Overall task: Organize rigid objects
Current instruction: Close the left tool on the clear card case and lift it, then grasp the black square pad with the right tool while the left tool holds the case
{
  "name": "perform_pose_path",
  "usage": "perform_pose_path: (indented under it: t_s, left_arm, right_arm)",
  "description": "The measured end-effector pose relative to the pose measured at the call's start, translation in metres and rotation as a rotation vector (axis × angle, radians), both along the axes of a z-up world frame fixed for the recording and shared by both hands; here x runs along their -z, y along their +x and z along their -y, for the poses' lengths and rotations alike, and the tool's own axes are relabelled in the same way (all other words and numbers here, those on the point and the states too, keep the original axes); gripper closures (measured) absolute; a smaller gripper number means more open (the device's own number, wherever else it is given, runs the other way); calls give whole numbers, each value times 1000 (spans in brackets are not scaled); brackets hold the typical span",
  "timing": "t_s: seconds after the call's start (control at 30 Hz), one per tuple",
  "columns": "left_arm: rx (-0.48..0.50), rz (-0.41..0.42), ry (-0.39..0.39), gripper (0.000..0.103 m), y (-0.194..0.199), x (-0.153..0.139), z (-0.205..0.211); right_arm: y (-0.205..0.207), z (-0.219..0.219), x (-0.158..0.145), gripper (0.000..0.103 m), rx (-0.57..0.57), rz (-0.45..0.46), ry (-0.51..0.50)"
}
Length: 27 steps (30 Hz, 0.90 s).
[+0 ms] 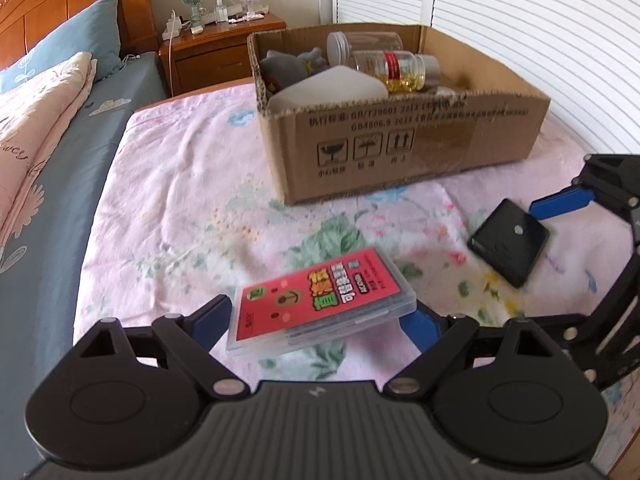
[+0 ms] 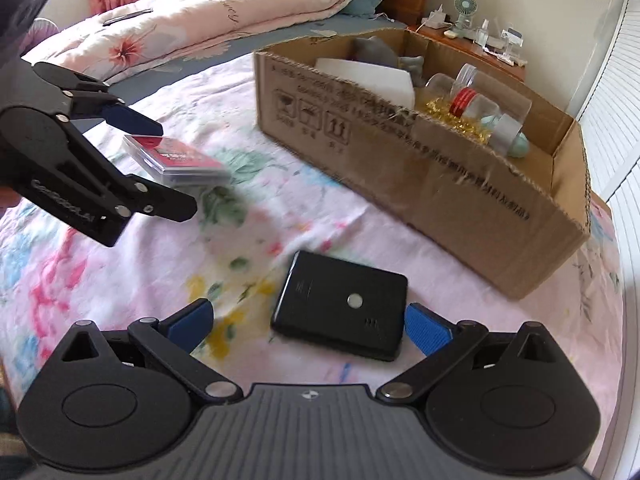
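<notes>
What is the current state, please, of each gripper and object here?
Left gripper: shut on the clear plastic card case with the red label, which is tilted.
Right gripper: open around the flat black rectangular device lying on the floral sheet.
Brown cardboard box: open-topped, partly filled.

I'm counting one cardboard box [image 1: 400, 152], two clear jars [image 1: 394, 70] lying inside it, one red card case [image 1: 320, 300], one black case [image 2: 340, 304], and two claws [image 1: 320, 322] showing.
</notes>
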<state>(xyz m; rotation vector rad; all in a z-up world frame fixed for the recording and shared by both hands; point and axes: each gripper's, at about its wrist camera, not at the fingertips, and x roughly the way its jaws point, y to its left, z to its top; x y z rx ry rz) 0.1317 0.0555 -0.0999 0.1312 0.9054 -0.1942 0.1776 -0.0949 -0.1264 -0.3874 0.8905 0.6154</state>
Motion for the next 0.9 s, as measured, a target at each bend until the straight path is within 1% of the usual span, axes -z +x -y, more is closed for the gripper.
perform_pose_path:
  t_s: [0.17,0.27,0.4,0.6,0.83,0.9]
  left_arm:
    - [-18,-16,-9,12,-1,5,-3]
    - [-26,-14,-9,12,3,4,-1]
    - [-12,-24,-15,11,6,4,4]
    - [7,-51,-18,11,0,5,6]
    - [0,-96,-119,8,7,2,2]
    - [2,-94,-105,6,8,4,4]
  right_arm:
    - [7,0,3,0,81,-29,37]
    - [10,-4,4,0,115,-18,44]
    - [12,-6,5,0,153,-12,49]
    - [10,-6,5,0,165,-10,46]
    - [6,0,5,0,157,-4,48]
    - [4,2,5,0,160,-1,51]
